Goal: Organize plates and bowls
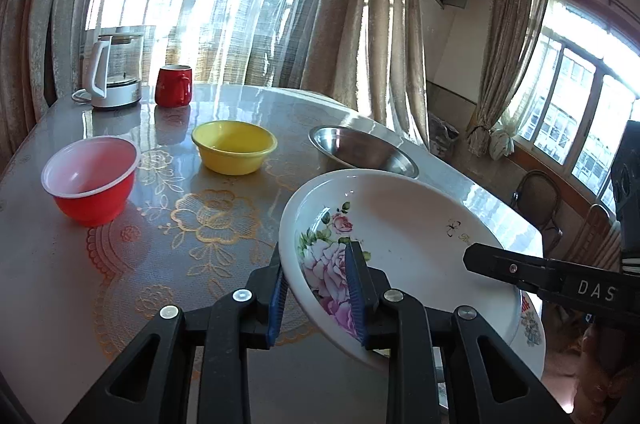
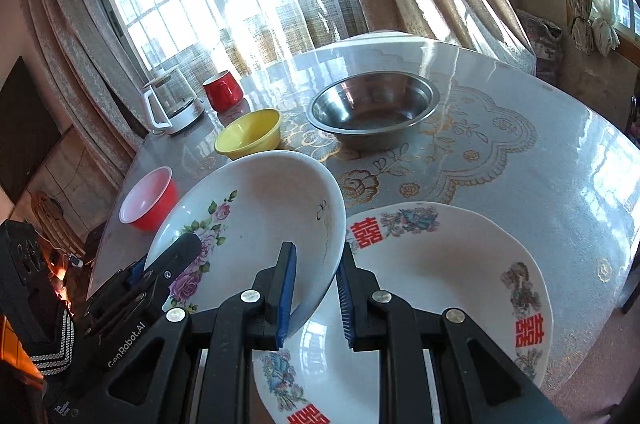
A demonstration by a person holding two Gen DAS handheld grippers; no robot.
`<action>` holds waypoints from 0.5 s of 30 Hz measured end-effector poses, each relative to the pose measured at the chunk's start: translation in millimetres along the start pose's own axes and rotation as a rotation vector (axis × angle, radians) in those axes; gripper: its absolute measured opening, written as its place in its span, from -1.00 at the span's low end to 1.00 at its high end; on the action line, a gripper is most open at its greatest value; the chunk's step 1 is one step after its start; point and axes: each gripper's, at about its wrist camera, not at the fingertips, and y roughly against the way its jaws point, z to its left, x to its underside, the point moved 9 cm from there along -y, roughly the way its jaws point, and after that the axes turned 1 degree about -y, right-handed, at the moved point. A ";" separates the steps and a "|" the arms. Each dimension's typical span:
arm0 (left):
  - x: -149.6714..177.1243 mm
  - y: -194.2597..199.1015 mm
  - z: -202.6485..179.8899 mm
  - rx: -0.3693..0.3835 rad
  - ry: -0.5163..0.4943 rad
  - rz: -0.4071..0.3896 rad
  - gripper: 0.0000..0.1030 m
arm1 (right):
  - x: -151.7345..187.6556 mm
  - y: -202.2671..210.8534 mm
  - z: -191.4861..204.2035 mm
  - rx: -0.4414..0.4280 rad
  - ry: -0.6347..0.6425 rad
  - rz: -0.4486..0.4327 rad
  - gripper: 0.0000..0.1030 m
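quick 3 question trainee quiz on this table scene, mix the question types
1. True or false: both tools grip the same floral plate.
2. Multiple choice: what lies under the lifted floral plate in the right wrist view? A) steel bowl B) plate with red characters C) red mug
3. Fill in: the bowl between the red bowl and the steel bowl is ____.

Key
1. True: left tool and right tool each pinch its rim.
2. B: the plate with red characters.
3. Yellow: the yellow bowl.
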 end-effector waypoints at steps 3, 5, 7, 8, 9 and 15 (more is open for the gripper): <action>5.6 -0.2 -15.8 0.028 -0.023 0.010 -0.49 | 6.5 10.4 -14.2 0.015 -0.018 -0.004 -0.61; 8.7 0.0 -26.1 0.046 -0.035 0.017 -0.49 | 11.1 17.0 -23.5 0.021 -0.034 -0.006 -0.61; 12.4 -0.3 -37.9 0.065 -0.065 0.021 -0.48 | 15.6 22.9 -33.5 0.031 -0.052 -0.008 -0.61; 14.9 -1.8 -42.9 0.068 -0.088 0.026 -0.48 | 18.1 25.6 -38.9 0.035 -0.064 -0.008 -0.61; 17.3 -3.4 -47.2 0.076 -0.104 0.034 -0.48 | 20.6 27.6 -43.7 0.036 -0.073 -0.006 -0.61; 26.6 -8.3 -62.9 0.151 -0.115 0.095 -0.46 | 38.6 32.8 -67.1 0.048 -0.124 0.025 -0.61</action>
